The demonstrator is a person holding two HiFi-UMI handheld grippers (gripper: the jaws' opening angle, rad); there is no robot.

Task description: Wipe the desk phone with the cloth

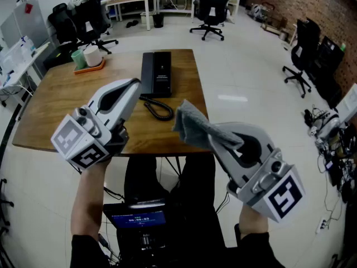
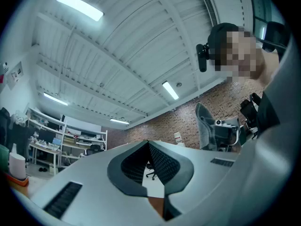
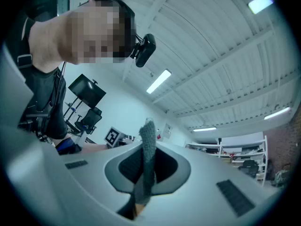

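Observation:
A black desk phone (image 1: 156, 73) lies at the far middle of the wooden table (image 1: 61, 102), its coiled cord (image 1: 158, 108) trailing toward me. My right gripper (image 1: 207, 128) is shut on a grey cloth (image 1: 192, 124), held above the table's near right edge; in the right gripper view the cloth (image 3: 146, 164) stands up between the jaws. My left gripper (image 1: 135, 85) is held up just left of the phone, jaws closed together with nothing in them. In the left gripper view, the left gripper (image 2: 148, 145) points upward at the ceiling.
An orange tray (image 1: 89, 67) with a green cup (image 1: 78, 58) and a white cup (image 1: 92, 55) sits at the table's far left corner. Office chairs (image 1: 210, 7) stand beyond. My legs and a device screen (image 1: 136, 219) are below the near edge.

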